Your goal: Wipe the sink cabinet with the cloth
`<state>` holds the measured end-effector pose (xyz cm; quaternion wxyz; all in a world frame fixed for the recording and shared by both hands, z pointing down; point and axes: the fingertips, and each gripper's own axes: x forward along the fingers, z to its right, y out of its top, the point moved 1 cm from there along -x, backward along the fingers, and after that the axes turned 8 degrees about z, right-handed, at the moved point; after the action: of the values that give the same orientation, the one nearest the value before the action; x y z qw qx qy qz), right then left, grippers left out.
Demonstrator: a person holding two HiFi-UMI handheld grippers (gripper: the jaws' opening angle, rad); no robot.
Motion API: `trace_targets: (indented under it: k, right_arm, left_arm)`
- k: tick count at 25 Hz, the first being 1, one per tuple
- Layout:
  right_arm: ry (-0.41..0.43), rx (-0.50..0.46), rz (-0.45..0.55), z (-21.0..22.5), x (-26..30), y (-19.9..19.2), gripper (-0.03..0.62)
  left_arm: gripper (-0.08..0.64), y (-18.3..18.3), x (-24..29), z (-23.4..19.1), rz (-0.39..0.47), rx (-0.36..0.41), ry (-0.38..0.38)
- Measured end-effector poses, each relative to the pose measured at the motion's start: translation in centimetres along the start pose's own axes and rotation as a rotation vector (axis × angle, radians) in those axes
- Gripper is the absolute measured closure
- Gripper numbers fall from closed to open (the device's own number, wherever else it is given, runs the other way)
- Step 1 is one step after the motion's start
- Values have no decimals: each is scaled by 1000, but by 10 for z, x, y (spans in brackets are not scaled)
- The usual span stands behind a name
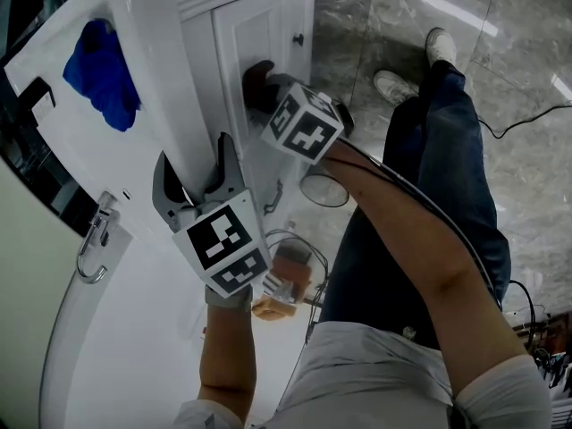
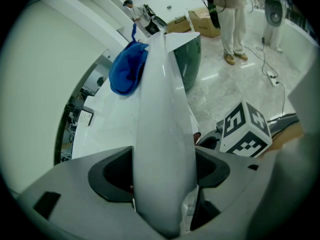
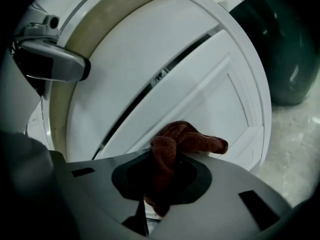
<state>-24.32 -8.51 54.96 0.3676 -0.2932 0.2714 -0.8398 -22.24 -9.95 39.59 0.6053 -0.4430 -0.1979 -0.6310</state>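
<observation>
- Right gripper view: clamped shut on the cloth [image 3: 176,143], a brown wad bunched between the jaws and pressed flat to the cabinet door [image 3: 200,84]
- Same in the head view: cloth [image 1: 256,77] against the door [image 1: 264,25], below and left of the knob [image 1: 298,39], with the right gripper [image 1: 268,92] just behind it
- Probably bunched to give a thick pad for rubbing the panel; wiping judged under way, with most of the door's face yet to be covered
- Left gripper [image 2: 162,184] closed around the counter edge [image 2: 160,109], the white slab filling the whole gap between its jaws
- Likely gripped there as a brace for leaning over the cabinet, judging by the head view, where the left gripper [image 1: 204,175] straddles the edge [image 1: 165,61]
- Lying on the counter top, well apart from the door: a blue cloth [image 1: 100,71], touched by neither gripper
- Basin [image 1: 55,347] beside the tap [image 1: 94,239]: nothing to be seen in the part shown
- Dark green tub [image 3: 280,49] on the floor beyond the cabinet, contents hidden
</observation>
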Motion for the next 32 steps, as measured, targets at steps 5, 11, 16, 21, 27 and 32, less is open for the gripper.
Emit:
trace_targets:
  k: [5,11,16,21,27,32]
  right_arm:
    - [-21,21,-61,6,13,-32,529]
    - [-67,92,-103,25,25,-64,529]
    - [-128,152,-98,48,27,-69,528]
    - [-179,140,-29,70,18,-41,529]
    - [-189,39,-46,74,14,-35,528]
    - [-234,-56,-72,85,9,-28,528]
  left_arm:
    - [245,0,0,0,0,3,1]
    - [246,0,0,0,3,7,5]
    - [245,-1,0,0,1,13,13]
    - [245,-2,1,0,-1,17,16]
    - [245,-2,0,0,-4,17,13]
    - [245,-1,1,0,-3,19,14]
